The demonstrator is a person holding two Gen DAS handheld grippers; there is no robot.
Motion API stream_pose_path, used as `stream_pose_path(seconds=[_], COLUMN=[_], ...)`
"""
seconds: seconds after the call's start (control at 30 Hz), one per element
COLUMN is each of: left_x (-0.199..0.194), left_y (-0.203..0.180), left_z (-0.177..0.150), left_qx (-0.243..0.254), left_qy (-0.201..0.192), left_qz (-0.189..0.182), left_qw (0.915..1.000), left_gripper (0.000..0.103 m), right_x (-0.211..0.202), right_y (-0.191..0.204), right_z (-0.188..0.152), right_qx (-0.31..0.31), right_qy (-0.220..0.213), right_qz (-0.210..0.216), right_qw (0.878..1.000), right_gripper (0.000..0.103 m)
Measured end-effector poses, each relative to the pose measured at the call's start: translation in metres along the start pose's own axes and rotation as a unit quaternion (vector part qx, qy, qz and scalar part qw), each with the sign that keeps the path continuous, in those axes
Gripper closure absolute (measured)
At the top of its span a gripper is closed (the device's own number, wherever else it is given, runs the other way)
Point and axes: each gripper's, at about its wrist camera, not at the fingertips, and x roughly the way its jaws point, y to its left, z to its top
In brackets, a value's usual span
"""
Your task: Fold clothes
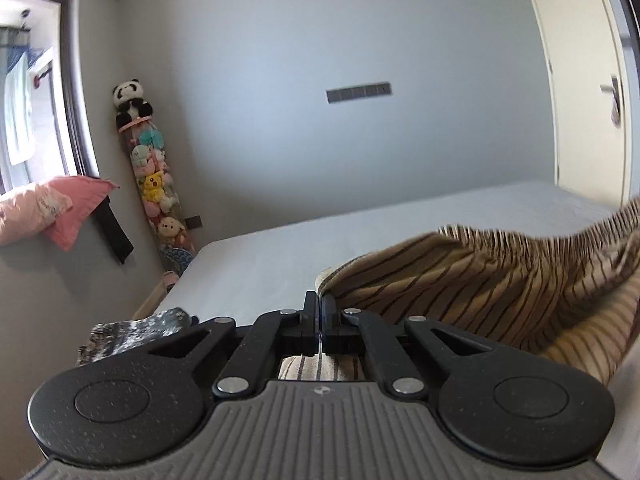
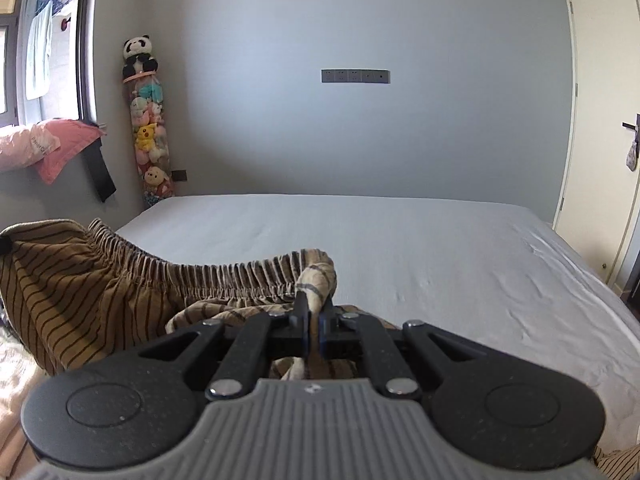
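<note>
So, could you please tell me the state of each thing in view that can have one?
Left tongs: shut on the striped shorts.
Right tongs: shut on the striped shorts.
Striped shorts: lifted, waistband stretched between both tongs, the rest sagging.
Bed: sheet on, mostly smooth, a few creases at the right.
Door: closed.
Pink pillow: lying on the window ledge.
</note>
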Motion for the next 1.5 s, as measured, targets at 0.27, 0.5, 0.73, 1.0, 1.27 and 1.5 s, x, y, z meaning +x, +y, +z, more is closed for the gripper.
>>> stream_pose_path(seconds=[0.27,0.5,0.73,1.0,1.27,1.5], left_x=[0.015,0.01,0.006,-0.015,-0.025,-0.008], left_y=[-0.044,-0.072,-0.093,-0.101,-0.116,-0.152], left_z=[-0.115,-0.186,-0.224,-0.209,-0.181,-0.192], left_qx=[0.068,0.153,0.233,0.288,0.355,0.41], left_qy=[0.152,0.265,0.332,0.279,0.206,0.187], left_qz=[-0.05,-0.114,-0.153,-0.191,-0.242,-0.284], left_qw=[0.9849,0.9452,0.901,0.896,0.8795,0.846], left_gripper=[0.102,0.102,0.101,0.064,0.041,0.035], right_x=[0.014,0.01,0.006,-0.014,-0.014,0.02], right_y=[0.001,0.003,0.012,0.017,0.026,0.044], right_z=[-0.117,-0.197,-0.222,-0.206,-0.184,-0.183], right_qx=[-0.021,-0.06,-0.103,-0.166,-0.254,-0.31], right_qy=[0.145,0.26,0.33,0.321,0.322,0.354], right_qz=[0.025,0.04,0.069,0.088,0.128,0.168], right_qw=[0.989,0.963,0.936,0.928,0.903,0.866], right_gripper=[0.097,0.097,0.094,0.074,0.052,0.043])
